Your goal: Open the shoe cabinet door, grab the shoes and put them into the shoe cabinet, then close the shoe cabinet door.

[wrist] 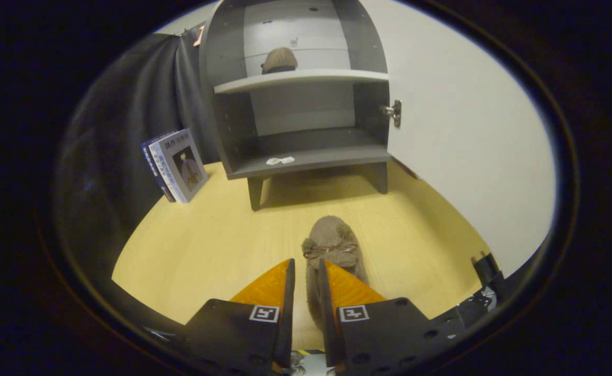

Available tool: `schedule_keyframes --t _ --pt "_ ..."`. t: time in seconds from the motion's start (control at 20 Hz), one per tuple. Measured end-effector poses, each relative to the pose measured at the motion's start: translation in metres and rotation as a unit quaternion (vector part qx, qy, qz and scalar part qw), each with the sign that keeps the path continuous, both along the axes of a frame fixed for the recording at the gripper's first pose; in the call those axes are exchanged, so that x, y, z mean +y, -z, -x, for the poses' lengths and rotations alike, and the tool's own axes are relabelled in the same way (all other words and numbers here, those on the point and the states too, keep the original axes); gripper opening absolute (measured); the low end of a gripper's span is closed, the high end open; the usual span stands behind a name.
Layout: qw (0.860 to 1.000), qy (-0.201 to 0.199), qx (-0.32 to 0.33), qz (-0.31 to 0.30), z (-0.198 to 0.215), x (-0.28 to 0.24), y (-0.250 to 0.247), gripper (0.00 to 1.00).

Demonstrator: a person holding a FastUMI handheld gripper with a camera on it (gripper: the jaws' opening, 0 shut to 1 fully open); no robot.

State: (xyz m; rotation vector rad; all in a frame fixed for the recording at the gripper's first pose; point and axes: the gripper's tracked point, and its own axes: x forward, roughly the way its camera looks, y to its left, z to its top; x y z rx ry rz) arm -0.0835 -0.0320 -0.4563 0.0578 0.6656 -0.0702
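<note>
1. The gripper [306,277] has its fingers drawn close together with only a narrow gap, and the side wall of a brown slipper [332,245] sits in that gap; both fingers appear to press on it, so I judge the slipper pinched.
2. The slipper's toe, with its bow, points toward 12 o'clock from the fingers, over the yellow floor [207,245].
3. The shoe cabinet [295,120] stands beyond at 12 o'clock, well apart from the slipper. Its door [468,156] is swung open toward 2 o'clock, with a hinge [393,112] showing at its edge.
4. A second slipper [279,61] already rests on the upper shelf [301,80], toward the back.
5. The lower shelf [311,159] holds a small white scrap [280,160] near its front edge.
6. Books [175,165] lean against the dark cloth at 10 o'clock.
7. Risks, as I judge them: the soft wall could slip from a thin pinch and the slipper drop; the toe could catch the shelf's front edge; a wide swing could bump the open door.
</note>
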Motion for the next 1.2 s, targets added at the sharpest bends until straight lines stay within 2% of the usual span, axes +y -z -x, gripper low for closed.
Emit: schedule_keyframes --t 0.3,0.7,1.0,1.2 --pt "0.999 -0.009 0.043 0.016 -0.004 -0.001 0.053 0.27" --pt "0.994 -0.021 0.072 0.085 -0.006 -0.007 0.070 0.26" --pt "0.994 -0.017 0.075 0.071 -0.003 -0.006 0.067 0.05" --pt "0.995 -0.024 0.075 0.060 -0.005 -0.004 0.067 0.03"
